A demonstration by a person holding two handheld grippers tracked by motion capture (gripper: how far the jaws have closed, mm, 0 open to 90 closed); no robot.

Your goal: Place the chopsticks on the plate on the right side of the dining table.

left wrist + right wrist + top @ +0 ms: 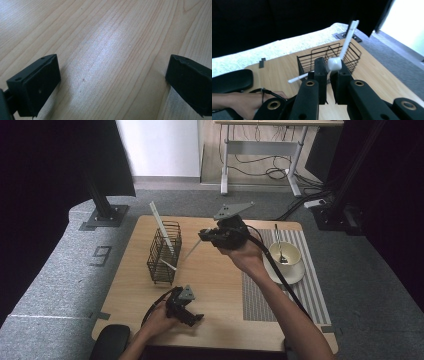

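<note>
Straw [192, 249], white, is pinched between the right gripper's [206, 236] jaws above the desk [210, 285], just beside the wire basket [164, 253]. Left gripper [192, 318] rests low, jaws spread.

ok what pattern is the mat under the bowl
Thin grey and white stripes on the mat, clearest in the high view.

Bare wood between wire basket [164, 254] and striped mat [287, 280] (bowl [285, 255] on it) lies open.
</note>
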